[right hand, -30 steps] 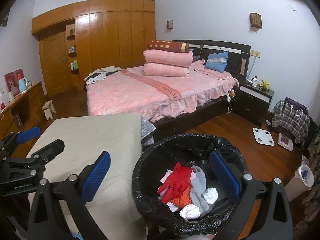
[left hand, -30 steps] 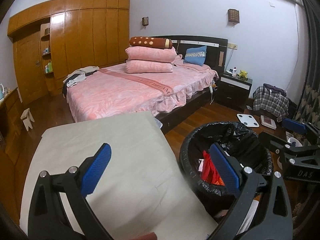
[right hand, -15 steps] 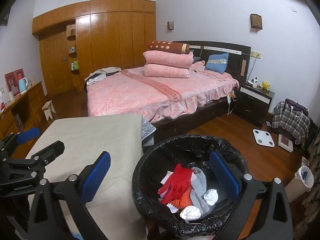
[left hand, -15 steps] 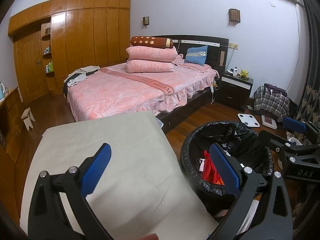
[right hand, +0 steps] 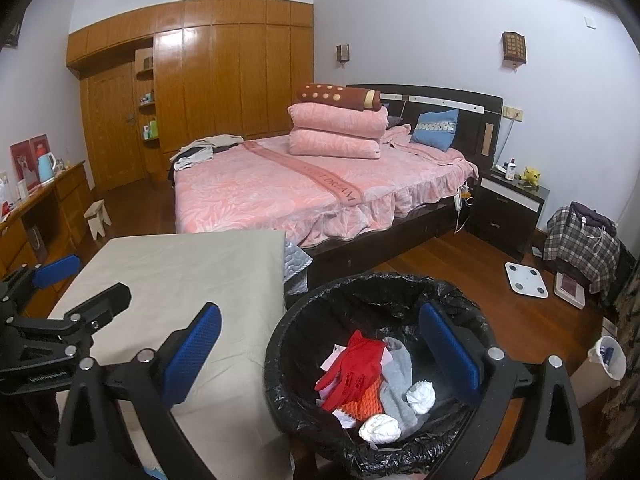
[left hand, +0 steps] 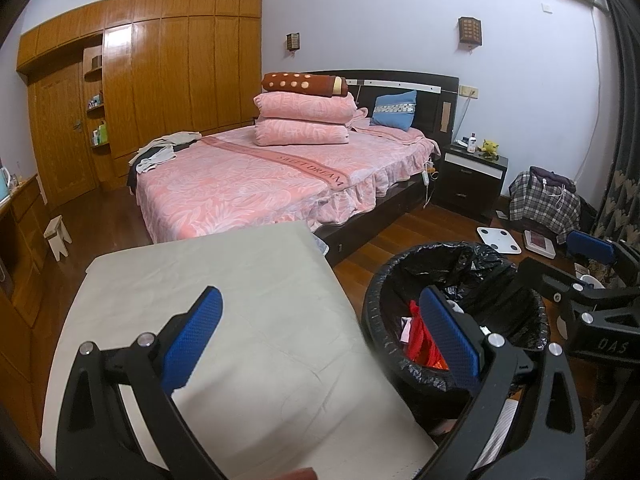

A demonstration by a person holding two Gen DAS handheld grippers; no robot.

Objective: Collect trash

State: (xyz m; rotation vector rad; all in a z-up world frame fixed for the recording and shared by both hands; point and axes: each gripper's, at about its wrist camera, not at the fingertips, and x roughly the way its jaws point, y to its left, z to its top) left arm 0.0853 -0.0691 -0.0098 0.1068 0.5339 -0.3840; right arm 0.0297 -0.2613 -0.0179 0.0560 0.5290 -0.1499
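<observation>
Bedroom; bare surface at 9 o'clock of bin holding trash. Left gripper and right gripper spread apart, empty. Collection apparently complete.

Your left gripper has bare cloth-covered table beneath it, with nothing standing on that surface. Just beside the table's right edge sits the black-lined trash bin, its mouth unobstructed from above, holding a red glove and crumpled tissues. The right gripper, jaws spread wide, hangs over the bin's near rim. Beyond, the pink bed blocks the way forward.
</observation>
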